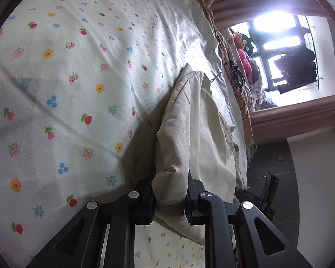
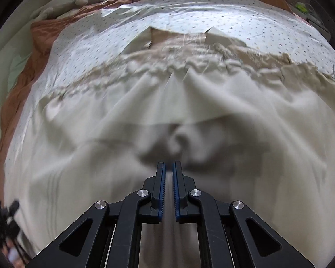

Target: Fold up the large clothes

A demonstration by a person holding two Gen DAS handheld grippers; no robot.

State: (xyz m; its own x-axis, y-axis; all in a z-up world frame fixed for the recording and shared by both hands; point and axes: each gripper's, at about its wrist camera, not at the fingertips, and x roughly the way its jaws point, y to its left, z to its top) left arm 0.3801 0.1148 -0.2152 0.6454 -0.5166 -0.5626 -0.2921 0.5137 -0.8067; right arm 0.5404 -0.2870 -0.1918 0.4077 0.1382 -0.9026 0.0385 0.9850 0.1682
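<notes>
Soft, limp cream garment (image 2: 145,102) on the bed (image 1: 55,78): left claw (image 1: 169,198) pinches a bunched edge, right claw (image 2: 168,172) pressed together, seemingly empty, so grip hems or corners

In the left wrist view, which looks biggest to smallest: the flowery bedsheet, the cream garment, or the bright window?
1. White flower-print bedsheet, by far.
2. Cream fabric garment, though it lies close to the camera.
3. Bright window, far off, so its true size is unsure.

Matt cream cloth garment (image 1: 189,120) on a woven floral cotton sheet (image 1: 67,78).
</notes>
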